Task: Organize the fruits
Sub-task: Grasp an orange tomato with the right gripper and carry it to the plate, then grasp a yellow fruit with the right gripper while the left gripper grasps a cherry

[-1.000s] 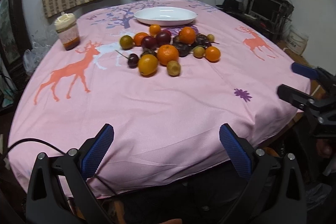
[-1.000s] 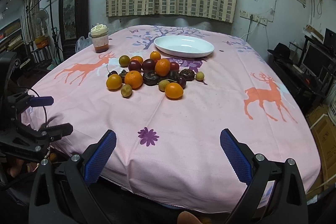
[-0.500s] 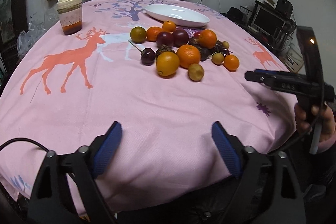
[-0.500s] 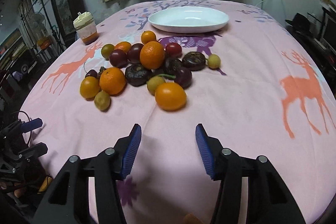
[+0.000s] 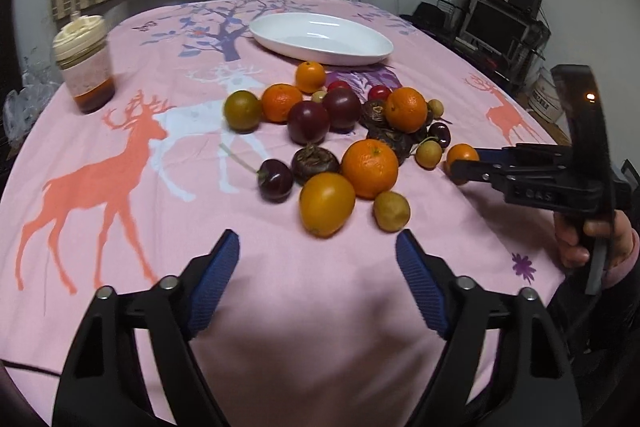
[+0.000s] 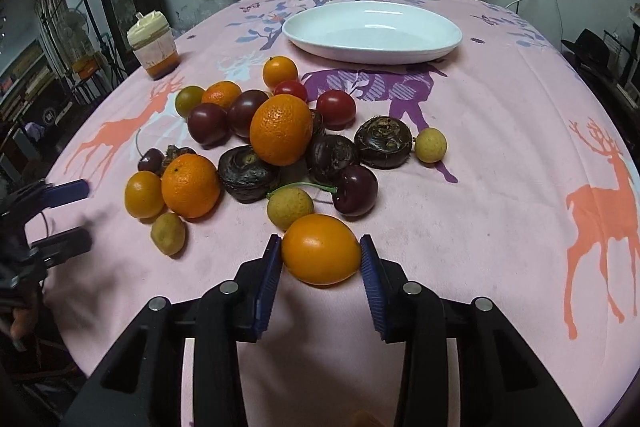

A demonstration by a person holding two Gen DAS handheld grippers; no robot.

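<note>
The right gripper (image 6: 321,259) brackets a small orange fruit (image 6: 321,254) at the near edge of the fruit pile, pads touching but not clearly clamped. The left gripper (image 5: 318,265) hovers open. Squeezing off-centre could roll the round fruit away from the white dish (image 6: 448,45).

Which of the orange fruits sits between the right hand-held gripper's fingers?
The smooth orange fruit nearest the table edge, alone at the front of the pile; the right hand-held gripper brackets it, with pads at both sides.
</note>
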